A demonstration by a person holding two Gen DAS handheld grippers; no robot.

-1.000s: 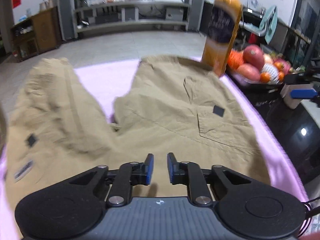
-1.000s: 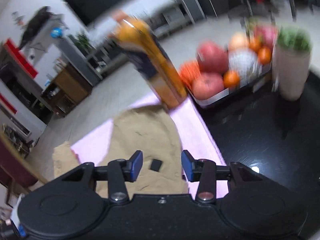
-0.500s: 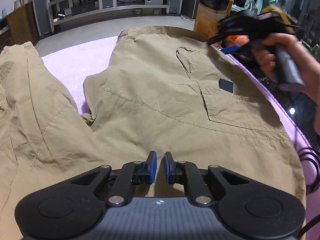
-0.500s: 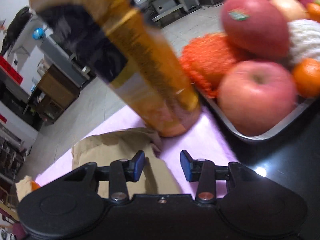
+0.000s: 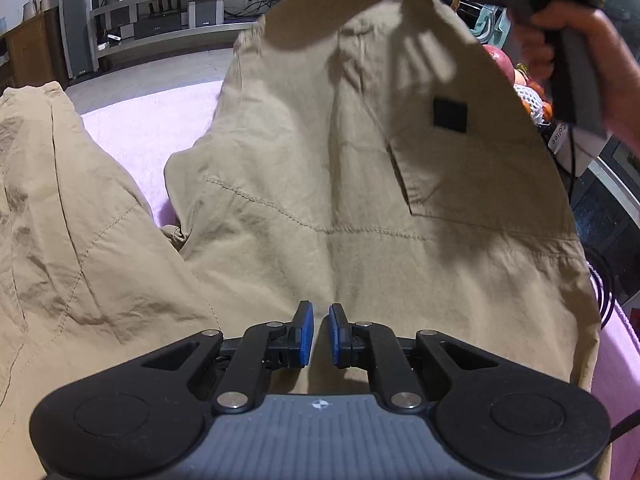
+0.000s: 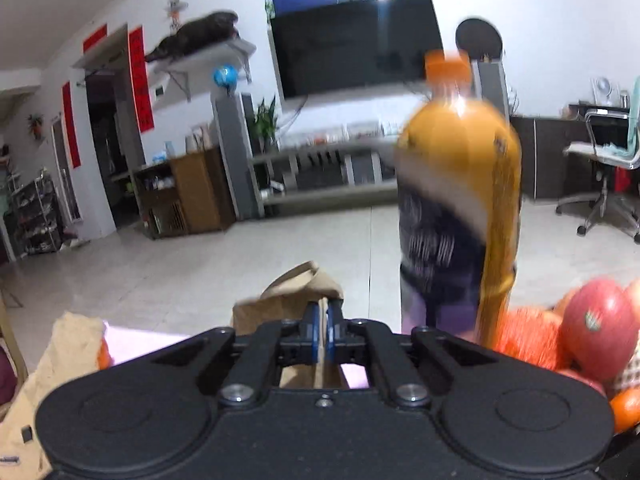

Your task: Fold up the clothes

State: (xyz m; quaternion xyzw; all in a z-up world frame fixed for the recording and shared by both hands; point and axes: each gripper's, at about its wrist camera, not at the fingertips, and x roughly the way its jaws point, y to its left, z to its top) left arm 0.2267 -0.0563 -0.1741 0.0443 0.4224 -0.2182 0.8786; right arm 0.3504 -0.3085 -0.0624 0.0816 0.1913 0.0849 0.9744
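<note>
khaki trousers (image 5: 360,184) on pink mat (image 5: 152,128); right gripper (image 6: 321,330) clenched on raised leg hem (image 6: 304,292); left gripper (image 5: 318,334) nearly closed over waist, grip unclear; advice: carry hem toward waist, clear of bottle (image 6: 456,208).

My fingers (image 5: 306,332) carry blue pads on black arms. Trousers (image 5: 304,168): plain khaki, black square patch. Cloth (image 5: 148,120) beneath trousers: pale pink. Bottle (image 6: 456,200): orange, dark label.
</note>
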